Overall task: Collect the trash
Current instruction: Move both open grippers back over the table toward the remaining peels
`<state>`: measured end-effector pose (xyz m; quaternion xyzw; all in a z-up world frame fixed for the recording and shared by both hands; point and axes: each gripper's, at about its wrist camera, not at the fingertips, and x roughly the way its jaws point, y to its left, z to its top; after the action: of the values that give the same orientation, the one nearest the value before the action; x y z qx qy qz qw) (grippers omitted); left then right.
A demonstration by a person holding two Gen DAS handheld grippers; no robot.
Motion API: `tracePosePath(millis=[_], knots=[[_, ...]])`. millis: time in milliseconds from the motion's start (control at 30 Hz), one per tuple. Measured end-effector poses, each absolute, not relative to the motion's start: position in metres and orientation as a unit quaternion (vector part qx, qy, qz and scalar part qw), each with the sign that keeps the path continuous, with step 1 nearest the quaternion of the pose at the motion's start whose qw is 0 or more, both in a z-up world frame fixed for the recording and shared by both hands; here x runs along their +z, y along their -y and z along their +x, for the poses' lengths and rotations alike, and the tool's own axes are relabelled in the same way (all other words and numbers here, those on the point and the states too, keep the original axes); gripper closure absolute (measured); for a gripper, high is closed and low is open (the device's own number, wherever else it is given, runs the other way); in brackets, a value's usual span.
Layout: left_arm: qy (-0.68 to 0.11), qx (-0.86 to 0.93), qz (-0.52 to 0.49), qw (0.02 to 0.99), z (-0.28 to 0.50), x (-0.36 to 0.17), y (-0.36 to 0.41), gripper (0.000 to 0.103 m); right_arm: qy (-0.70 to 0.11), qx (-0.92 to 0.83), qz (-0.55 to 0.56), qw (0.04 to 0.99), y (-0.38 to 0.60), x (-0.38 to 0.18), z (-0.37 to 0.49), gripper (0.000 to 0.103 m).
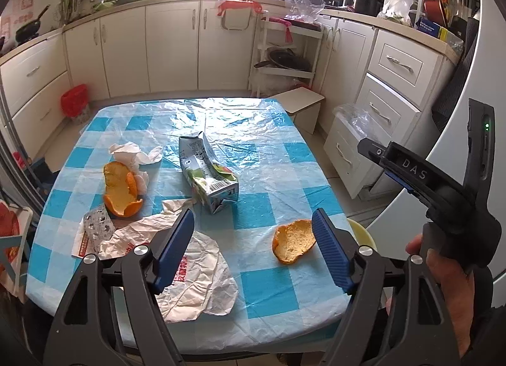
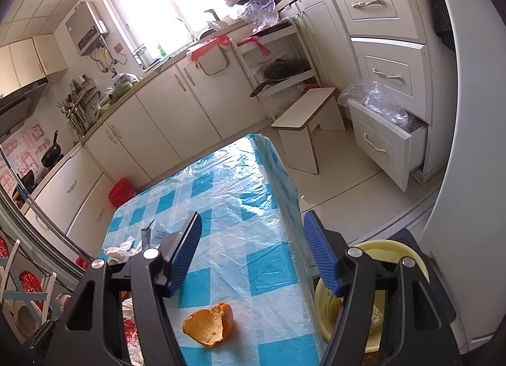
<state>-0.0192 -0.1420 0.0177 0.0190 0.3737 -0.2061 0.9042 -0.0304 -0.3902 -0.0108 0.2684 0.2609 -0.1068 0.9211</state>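
Note:
Trash lies on a blue-and-white checked table (image 1: 259, 176). A crushed milk carton (image 1: 207, 173) lies mid-table. An orange peel (image 1: 294, 241) lies near the right front; it also shows in the right wrist view (image 2: 210, 325). Another orange peel (image 1: 121, 190), a crumpled tissue (image 1: 131, 154), a foil wrapper (image 1: 95, 230) and a crumpled white paper bag (image 1: 196, 274) lie at the left. My left gripper (image 1: 253, 239) is open and empty above the table front. My right gripper (image 2: 253, 244) is open and empty above the table's right edge. A yellow basin (image 2: 379, 290) sits below that edge.
A white stool (image 2: 308, 119) stands on the floor beyond the table. An open drawer (image 2: 389, 144) with clear plastic juts out at the right. A red-lined bin (image 1: 76, 102) stands by the cabinets at the far left. A chair (image 1: 12, 239) is at the table's left.

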Motion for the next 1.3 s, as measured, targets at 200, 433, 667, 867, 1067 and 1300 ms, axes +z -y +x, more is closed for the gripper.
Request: tracePosePath(millis=[200, 433, 667, 867, 1067, 1300], knots=[[-0.376, -0.192, 0.010, 0.906, -0.014, 0.015, 0.122, 0.028, -0.276, -0.083, 0.252, 0.924, 0.371, -0.012, -0.020, 0.037], [-0.388, -0.143, -0.017, 0.910, 0.002, 0.003, 0.071, 0.028, -0.302, -0.051, 0.232, 0.923, 0.347, -0.015, -0.004, 0.035], [-0.409, -0.063, -0.065, 0.908, 0.021, -0.019, -0.002, 0.028, -0.332, -0.019, 0.211, 0.919, 0.320, -0.021, 0.013, 0.035], [-0.422, -0.028, -0.101, 0.900, 0.036, -0.033, -0.046, 0.028, -0.354, 0.004, 0.193, 0.915, 0.299, -0.029, 0.025, 0.033], [-0.442, -0.021, -0.123, 0.888, 0.045, -0.050, -0.064, 0.028, -0.381, 0.025, 0.176, 0.907, 0.280, -0.038, 0.037, 0.031], [-0.454, -0.039, -0.130, 0.880, 0.052, -0.060, -0.057, 0.028, -0.413, 0.060, 0.155, 0.895, 0.258, -0.047, 0.043, 0.031]])
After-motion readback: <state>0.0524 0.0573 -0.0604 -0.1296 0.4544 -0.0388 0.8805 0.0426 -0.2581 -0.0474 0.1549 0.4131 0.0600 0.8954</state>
